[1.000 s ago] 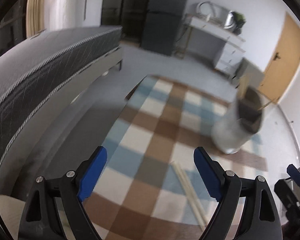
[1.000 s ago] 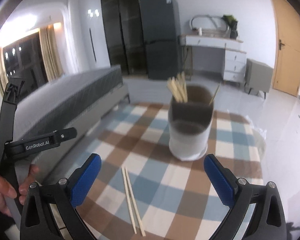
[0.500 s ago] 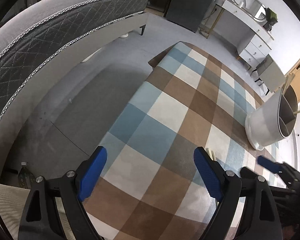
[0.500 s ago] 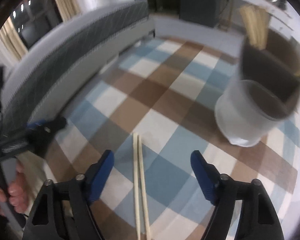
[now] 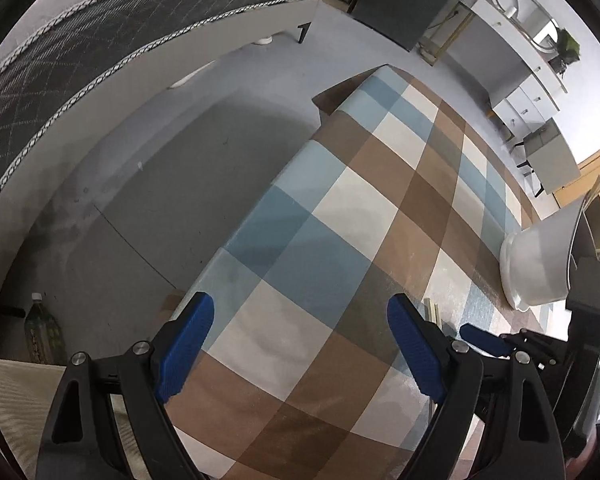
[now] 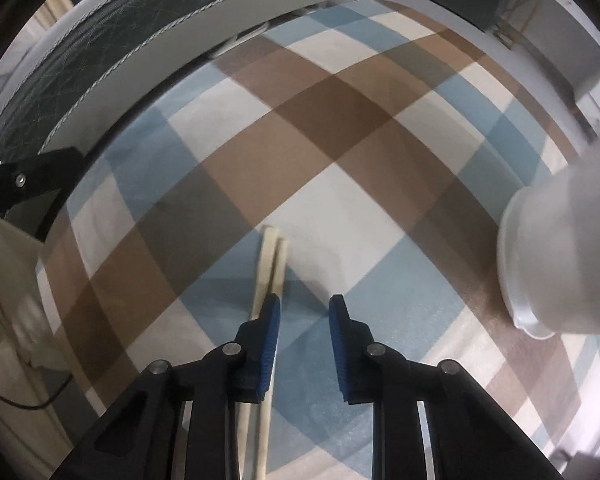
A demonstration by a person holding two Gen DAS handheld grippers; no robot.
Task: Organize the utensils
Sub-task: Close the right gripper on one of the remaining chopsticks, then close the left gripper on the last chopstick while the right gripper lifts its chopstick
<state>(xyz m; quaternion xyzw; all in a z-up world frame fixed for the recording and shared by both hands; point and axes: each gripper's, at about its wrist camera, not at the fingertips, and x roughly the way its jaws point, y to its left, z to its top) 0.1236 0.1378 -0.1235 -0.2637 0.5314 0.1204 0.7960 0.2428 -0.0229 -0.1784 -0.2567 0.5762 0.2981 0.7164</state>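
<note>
Two pale wooden chopsticks (image 6: 271,258) lie side by side on the checked tablecloth (image 6: 340,128). My right gripper (image 6: 304,320) points steeply down just over them. Its jaws are closing and stand narrow; the chopsticks run under the left finger, and only cloth shows between the pads. A white utensil holder (image 6: 560,248) stands to the right, with more chopsticks (image 5: 598,188) sticking out of it. My left gripper (image 5: 300,340) hangs open over bare cloth, holding nothing. In the left wrist view the right gripper (image 5: 484,340) is low at the right, beside the chopstick tips (image 5: 432,308).
A grey quilted bed (image 5: 100,40) runs along the left, with grey floor (image 5: 160,180) between it and the table edge. A green bottle (image 5: 40,332) stands on the floor. A white desk (image 5: 512,44) and a dark cabinet (image 5: 404,4) are at the back.
Both grippers tipped downward and sank toward the table. The right gripper came down over the chopsticks and its jaws narrowed from wide to a small gap. The left jaws kept their width.
</note>
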